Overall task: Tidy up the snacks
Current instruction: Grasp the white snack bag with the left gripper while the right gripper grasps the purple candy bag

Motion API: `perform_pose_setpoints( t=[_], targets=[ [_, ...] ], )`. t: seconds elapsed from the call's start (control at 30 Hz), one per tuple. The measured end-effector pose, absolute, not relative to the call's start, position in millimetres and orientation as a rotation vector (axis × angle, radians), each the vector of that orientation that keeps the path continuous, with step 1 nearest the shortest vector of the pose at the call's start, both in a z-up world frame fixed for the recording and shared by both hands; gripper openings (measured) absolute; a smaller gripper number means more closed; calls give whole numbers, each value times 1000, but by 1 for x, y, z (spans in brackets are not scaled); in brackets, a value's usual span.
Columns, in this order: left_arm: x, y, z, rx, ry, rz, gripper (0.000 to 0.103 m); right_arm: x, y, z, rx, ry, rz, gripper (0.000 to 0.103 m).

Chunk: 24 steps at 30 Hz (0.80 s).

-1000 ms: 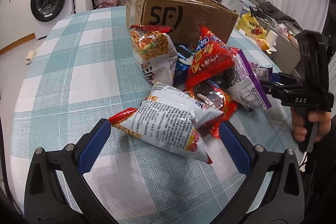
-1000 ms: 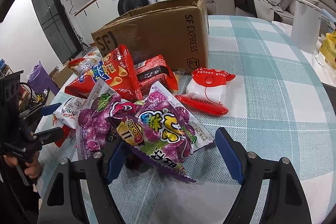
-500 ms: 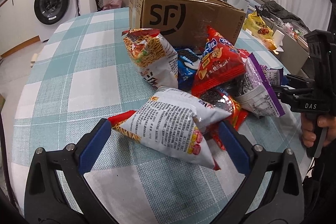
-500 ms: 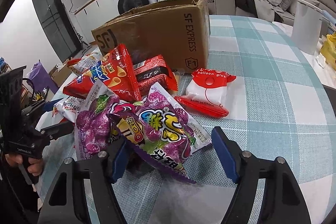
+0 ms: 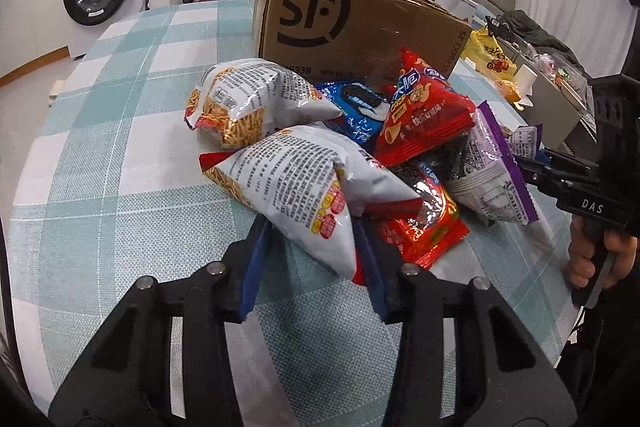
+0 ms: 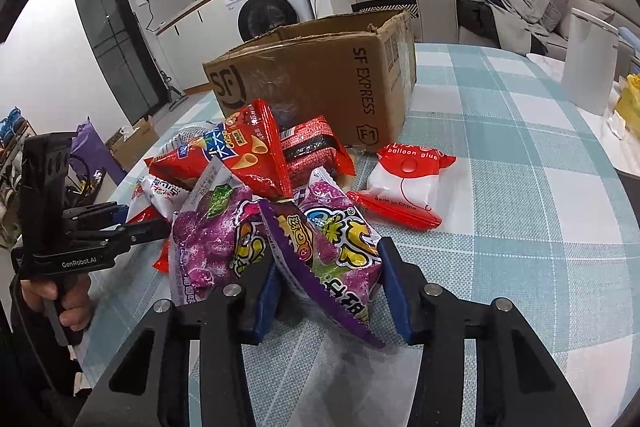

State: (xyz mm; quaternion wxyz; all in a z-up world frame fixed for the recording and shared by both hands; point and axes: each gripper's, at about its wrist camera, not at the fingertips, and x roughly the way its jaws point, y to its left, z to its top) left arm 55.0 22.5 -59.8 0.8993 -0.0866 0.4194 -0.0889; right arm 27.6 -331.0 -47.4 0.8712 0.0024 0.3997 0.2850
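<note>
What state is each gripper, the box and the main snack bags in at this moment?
left gripper: shut on white noodle-snack bag.
right gripper: fingers closing on purple candy bag, pads touching it.
cardboard box: open at the top, upright on the table.
balloon glue pack: sealed, lying flat, apart from the pile.
red chip bag: sealed, leaning on the pile.

left gripper (image 5: 314,233) jaws clamped, right gripper (image 6: 328,277) jaws closing
</note>
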Motion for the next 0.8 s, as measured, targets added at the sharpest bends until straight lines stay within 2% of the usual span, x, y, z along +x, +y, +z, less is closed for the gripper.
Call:
perform_pose_setpoints(
  t=[0.2, 0.37, 0.4, 0.43, 0.53, 0.6, 0.8],
  targets=[
    [53, 23, -59, -189, 864, -191, 35, 28, -331, -47, 5, 837, 597, 47],
    [51, 28, -56, -215, 860, -181, 36, 28, -331, -47, 6, 840, 599, 47],
    [50, 29, -55, -218, 856, -177, 40, 28, -331, -47, 7, 840, 599, 47],
    [50, 30, -54, -218, 852, -172, 52, 27, -331, -47, 7, 841, 600, 47],
    [46, 32, -45, -231, 818, -158, 77, 28, -331, -47, 7, 841, 599, 47],
    [46, 33, -42, -248, 811, -168, 80, 28, -331, -47, 7, 841, 599, 47],
    [65, 35, -43, -304, 843, -131, 80, 28, -331, -47, 8, 843, 600, 47]
  ],
)
